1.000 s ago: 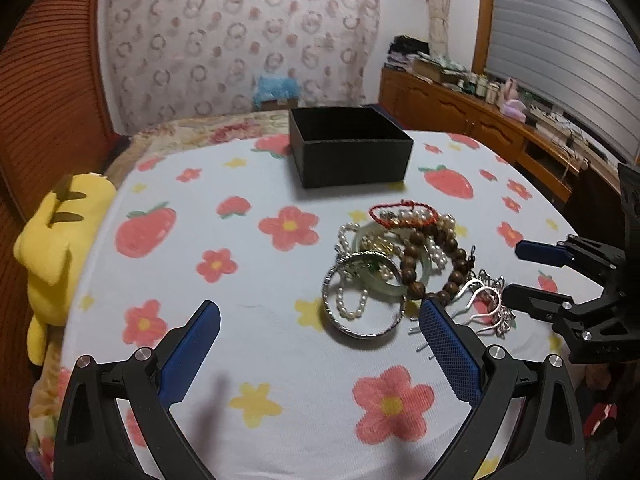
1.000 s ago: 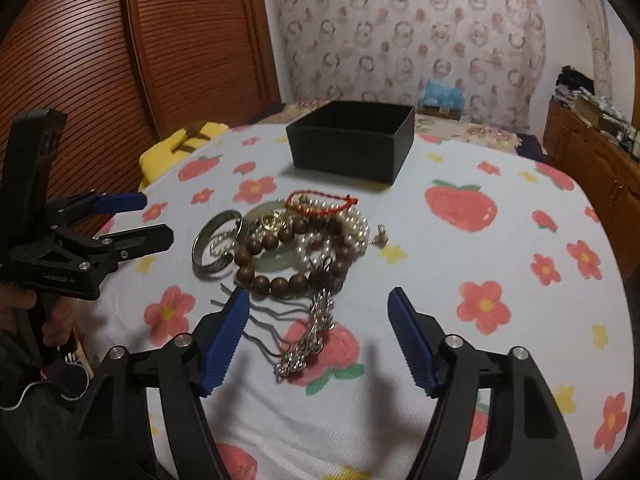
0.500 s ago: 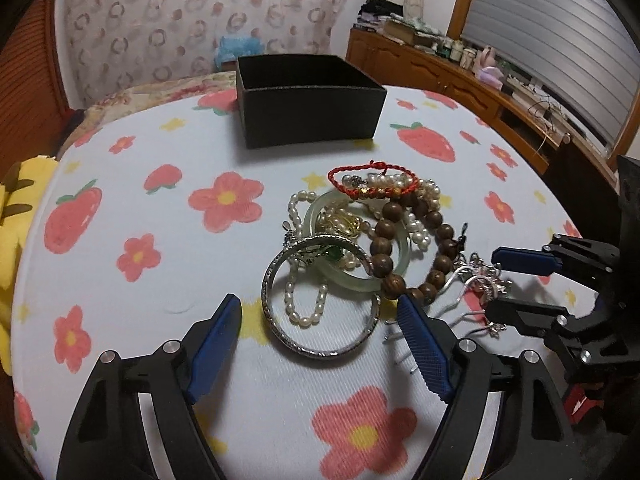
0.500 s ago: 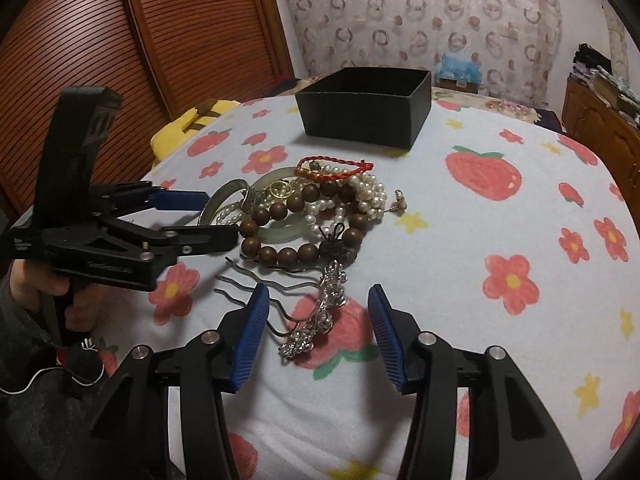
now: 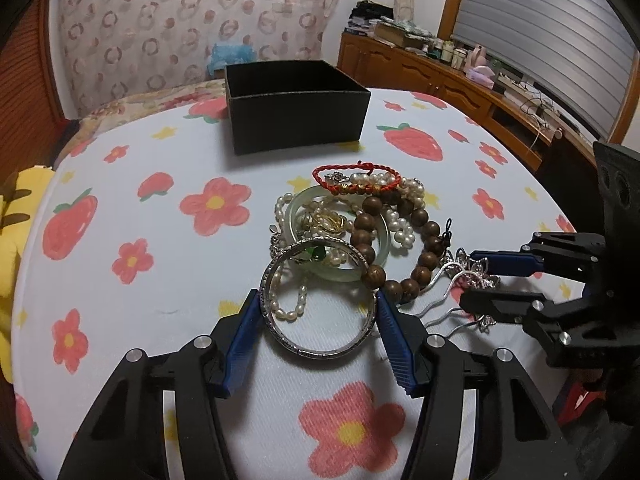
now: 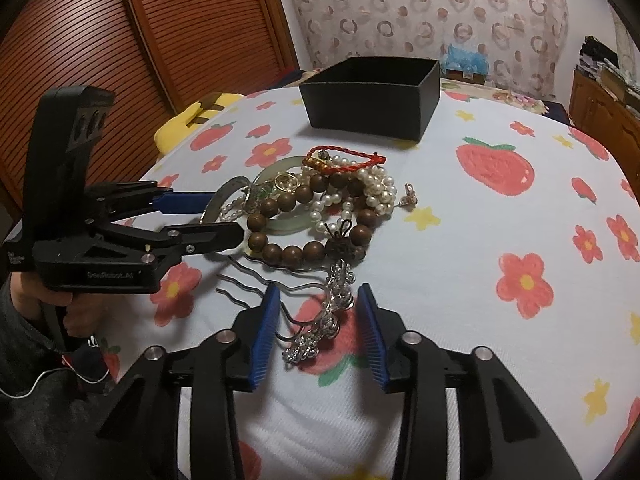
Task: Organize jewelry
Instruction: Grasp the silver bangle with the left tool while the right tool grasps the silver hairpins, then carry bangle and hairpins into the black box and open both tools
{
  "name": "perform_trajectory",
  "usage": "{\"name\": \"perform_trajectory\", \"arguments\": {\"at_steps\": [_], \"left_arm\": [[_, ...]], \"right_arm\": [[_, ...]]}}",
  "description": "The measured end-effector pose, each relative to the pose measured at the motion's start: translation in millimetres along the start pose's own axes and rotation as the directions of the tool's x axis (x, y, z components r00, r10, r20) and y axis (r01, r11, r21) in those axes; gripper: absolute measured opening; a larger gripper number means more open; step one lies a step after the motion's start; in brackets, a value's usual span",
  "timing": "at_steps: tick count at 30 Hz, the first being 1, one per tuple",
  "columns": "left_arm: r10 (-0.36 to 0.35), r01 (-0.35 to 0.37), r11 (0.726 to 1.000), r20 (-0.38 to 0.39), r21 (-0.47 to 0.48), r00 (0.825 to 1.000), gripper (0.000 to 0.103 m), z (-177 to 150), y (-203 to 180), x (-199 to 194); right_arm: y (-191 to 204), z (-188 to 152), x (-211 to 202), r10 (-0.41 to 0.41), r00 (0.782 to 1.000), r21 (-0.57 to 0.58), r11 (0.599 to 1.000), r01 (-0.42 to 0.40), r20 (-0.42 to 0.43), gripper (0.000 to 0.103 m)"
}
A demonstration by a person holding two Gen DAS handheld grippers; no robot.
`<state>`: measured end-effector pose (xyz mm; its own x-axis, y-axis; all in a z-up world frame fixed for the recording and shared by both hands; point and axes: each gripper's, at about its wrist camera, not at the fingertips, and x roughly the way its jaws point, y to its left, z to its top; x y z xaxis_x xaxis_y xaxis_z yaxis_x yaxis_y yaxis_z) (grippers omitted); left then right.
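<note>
A tangle of jewelry lies on the flowered tablecloth [image 5: 160,280]: a silver bangle [image 5: 316,350], a wooden bead bracelet [image 5: 364,236], a jade bangle [image 5: 340,276], pearls [image 5: 400,232] and a red cord bracelet [image 5: 344,168]. Behind it stands an open black box [image 5: 296,120]. My left gripper [image 5: 315,294] is closing around the silver bangle, and its blue pads touch the bangle's two sides. My right gripper [image 6: 317,287] is closing too, astride the silver hairpin [image 6: 336,280], with a gap still showing at its right pad.
A yellow plush toy [image 5: 16,240] lies off the table's left edge. Wooden cabinets [image 5: 440,80] with clutter line the right wall, and slatted wooden doors [image 6: 160,60] stand behind. A person's hand [image 6: 76,320] holds the left gripper's handle.
The left gripper moved forward and down until it straddled the silver bangle, and its jaws narrowed onto it. The right gripper's jaws narrowed around the hairpin.
</note>
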<state>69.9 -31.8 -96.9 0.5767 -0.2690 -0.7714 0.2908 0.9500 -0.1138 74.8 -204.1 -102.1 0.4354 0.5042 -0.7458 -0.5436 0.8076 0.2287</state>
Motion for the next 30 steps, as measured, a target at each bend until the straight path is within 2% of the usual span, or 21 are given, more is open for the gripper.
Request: {"name": "perform_trajectory", "arguments": {"at_steps": [4,6,14,30], "left_arm": [[-0.003,0.003,1.0,0.036,-0.01,0.999,0.055,-3,0,-12],[0.004,-0.003,1.0,0.048,-0.015,0.999,0.055,-4,1,-16],[0.016,-0.013,0.999,0.079,-0.034,0.997,0.055,0,3,-22],[0.053,-0.045,0.998,0.161,-0.054,0.986,0.055,22,14,-36]], "right_arm": [[-6,-2,-3,0.016,1.0,0.022,1.0,-0.016,0.001,0.02],[-7,-3,-6,0.02,1.0,0.021,1.0,-0.02,0.002,0.017],[-6,0,-24,0.01,0.999,0.005,1.0,-0.01,0.048,0.015],[0,37,-54,-0.031,0.988,-0.087,0.995,0.045,0.154,0.01]]}}
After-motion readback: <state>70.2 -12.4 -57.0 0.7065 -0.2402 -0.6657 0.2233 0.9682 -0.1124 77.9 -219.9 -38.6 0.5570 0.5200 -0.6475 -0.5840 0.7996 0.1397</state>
